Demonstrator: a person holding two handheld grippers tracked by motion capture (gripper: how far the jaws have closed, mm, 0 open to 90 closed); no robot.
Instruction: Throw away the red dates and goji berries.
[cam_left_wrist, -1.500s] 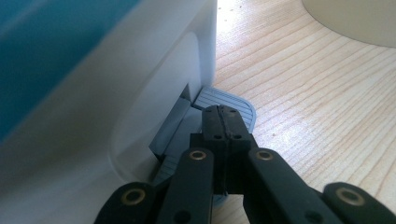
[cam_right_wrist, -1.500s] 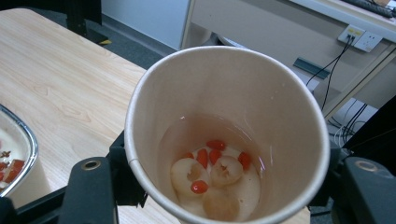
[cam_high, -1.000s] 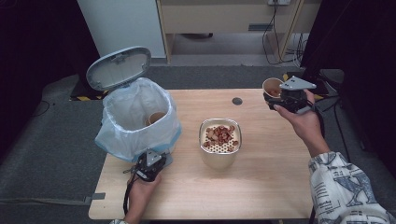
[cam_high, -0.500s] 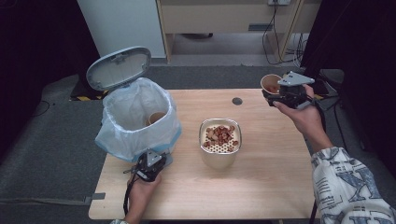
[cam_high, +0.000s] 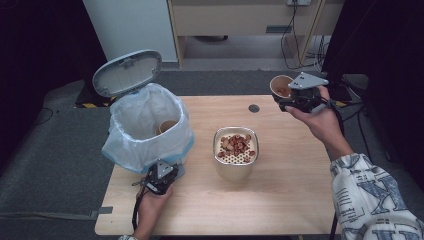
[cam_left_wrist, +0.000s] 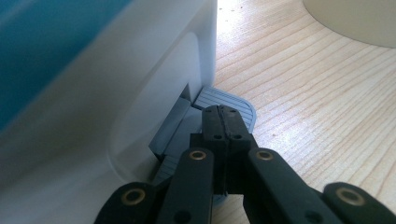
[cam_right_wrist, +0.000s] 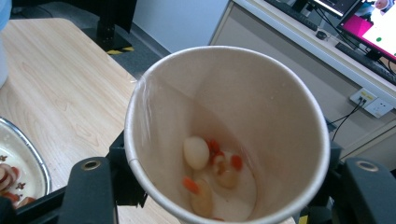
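The bin (cam_high: 150, 127) stands on the left part of the worktop (cam_high: 280, 200), its white liner bulging out past the left edge and its grey lid (cam_high: 126, 72) tipped up behind it, over the floor. A paper cup lies inside the bin. At the bin's near foot is the pedal (cam_left_wrist: 229, 105), a ribbed grey tab that juts out onto the wood. The left gripper (cam_high: 159, 177) sits there with its jaws pressed fully together, nothing between them, the tips resting on top of the pedal. The hand behind it comes in over the worktop's near edge, so little room is left between bin and that edge.

Right of the bin, near the middle of the worktop, stands a metal strainer pot (cam_high: 235, 152) with reddish pieces lying on its perforated plate. Bare wood lies all round the pot, with the widest free stretch to the right of it and toward the near edge. A small dark hole (cam_high: 254, 108) sits in the wood beyond the pot, toward the far edge.

Well right of the bin, the right gripper (cam_high: 287, 97) is closed on a cup (cam_high: 280, 86), one jaw on each side of its wall. The cup hangs above the worktop's far right corner, tilted. In it lie wet scraps (cam_right_wrist: 215, 175): pale lumps and small orange-red bits in a little liquid.
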